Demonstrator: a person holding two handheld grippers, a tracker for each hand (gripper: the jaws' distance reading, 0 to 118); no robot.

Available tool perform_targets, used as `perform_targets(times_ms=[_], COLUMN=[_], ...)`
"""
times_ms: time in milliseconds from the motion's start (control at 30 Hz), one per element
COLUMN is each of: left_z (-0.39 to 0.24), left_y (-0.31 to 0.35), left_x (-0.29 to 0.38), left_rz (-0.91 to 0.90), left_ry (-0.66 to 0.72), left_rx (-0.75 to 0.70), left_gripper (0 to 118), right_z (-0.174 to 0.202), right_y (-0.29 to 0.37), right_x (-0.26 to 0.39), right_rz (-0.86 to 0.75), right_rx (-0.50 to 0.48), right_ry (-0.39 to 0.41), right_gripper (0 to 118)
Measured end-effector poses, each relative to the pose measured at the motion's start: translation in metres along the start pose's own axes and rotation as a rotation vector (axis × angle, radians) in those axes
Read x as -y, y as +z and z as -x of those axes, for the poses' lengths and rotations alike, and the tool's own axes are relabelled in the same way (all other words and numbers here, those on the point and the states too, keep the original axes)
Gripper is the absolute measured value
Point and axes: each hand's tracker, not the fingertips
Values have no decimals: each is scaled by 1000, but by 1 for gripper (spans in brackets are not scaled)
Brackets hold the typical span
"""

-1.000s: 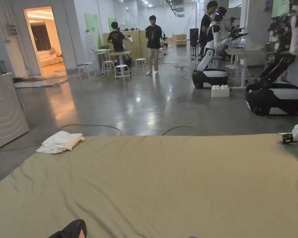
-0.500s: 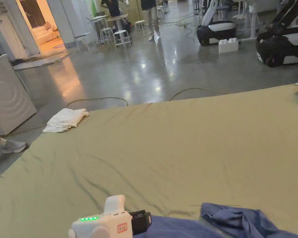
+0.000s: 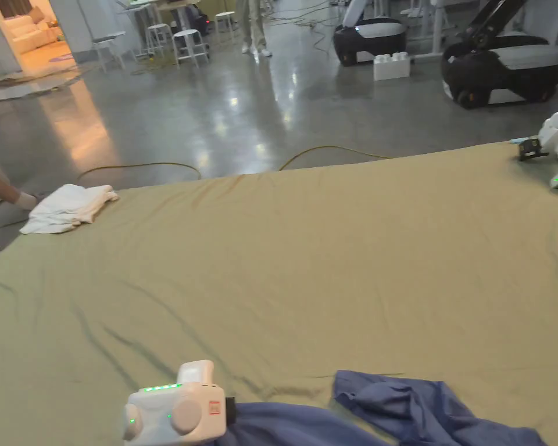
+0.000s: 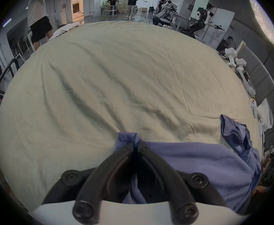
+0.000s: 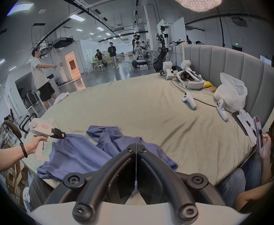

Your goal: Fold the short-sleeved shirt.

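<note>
Down at the near edge of the bed (image 3: 307, 250), the blue short-sleeved shirt (image 5: 77, 153) lies crumpled, part of it draped over the edge toward the person. On the left, the left claw (image 4: 135, 145) has its jaws together on a corner of the shirt, a tuft of blue cloth poking out past the tips; from the right gripper view you can see that claw (image 5: 61, 135) gripping the shirt's left edge, hand (image 5: 35, 145) on the handle. Across to the right, the right claw (image 5: 135, 145) has its jaws closed tight with a thin sliver of cloth caught between them at the shirt's near right edge. So this looks like the spreading step, no fold made yet. Next call: draw the two claws apart and lay the shirt flat on the bed, smoothing that bunched middle (image 5: 110, 136).
</note>
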Motion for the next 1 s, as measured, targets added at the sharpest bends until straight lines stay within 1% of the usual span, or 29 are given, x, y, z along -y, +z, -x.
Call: perform_targets(times_ms=[67,100,133,167,200,233,300,367,400,433,533,567,600,633,667,700,733,767,833,867,900,933,967,1000], left_z=[-3,-5,-7,-8,-11,-13,-15,-15,-15,-14,-8,-6,-3,-2,0,1,2,1,1,3,3,6,10,16], left_y=[-7,-11,-12,-12,-11,-12,-12,-13,-13,-13,-12,-12,-11,-12,-12,-12,-12,-13,-11,-6,4,16,36,60], left_x=[1,-1,-3,-5,-7,-9,-12,-13,-13,-13,-10,-9,-8,-9,-8,-8,-9,-10,-9,-8,-5,-2,1,5], left_rz=[20,37,46,58,72,79,97,103,105,105,91,85,78,75,73,71,71,71,68,54,10,-25,-80,-132], left_ry=[-25,-50,-71,-87,-109,-122,-155,-160,-162,-164,-151,-143,-135,-127,-117,-108,-96,-83,-78,-79,-70,-57,-35,-21], left_rx=[-26,-36,-41,-47,-55,-61,-69,-70,-68,-66,-47,-39,-29,-22,-15,-9,-6,-6,-10,-8,0,13,26,92], left_gripper=[5,5,5,5,5,5,5,5,5,5,5,5,5,5,5,5,5,5,4,4,3,3,3,3], right_z=[3,6,9,12,16,19,28,34,35,39,47,50,52,55,58,62,64,68,73,71,68,65,58,50], right_y=[-22,-37,-54,-75,-104,-128,-181,-234,-263,-281,-329,-337,-340,-339,-333,-331,-330,-326,-322,-323,-316,-307,-293,-273], right_x=[-15,-25,-34,-42,-50,-54,-62,-64,-61,-58,-38,-31,-21,-17,-15,-17,-18,-18,-18,-20,-20,-21,-28,-38], right_rz=[29,61,102,137,190,225,314,399,477,497,611,644,664,654,597,602,599,593,579,601,613,589,548,493], right_rx=[-60,-75,-97,-121,-149,-177,-203,-214,-201,-150,-38,-17,-21,-11,-8,8,2,-4,-18,-21,-49,-40,-49,-113], right_ry=[42,70,85,97,99,94,60,3,-16,-10,82,119,159,207,261,248,250,260,276,269,247,226,181,124], right_gripper=[1,7,24,50,78,80,79,79,79,79,78,77,75,75,72,59,36,1,2,2,2,2,2,2])
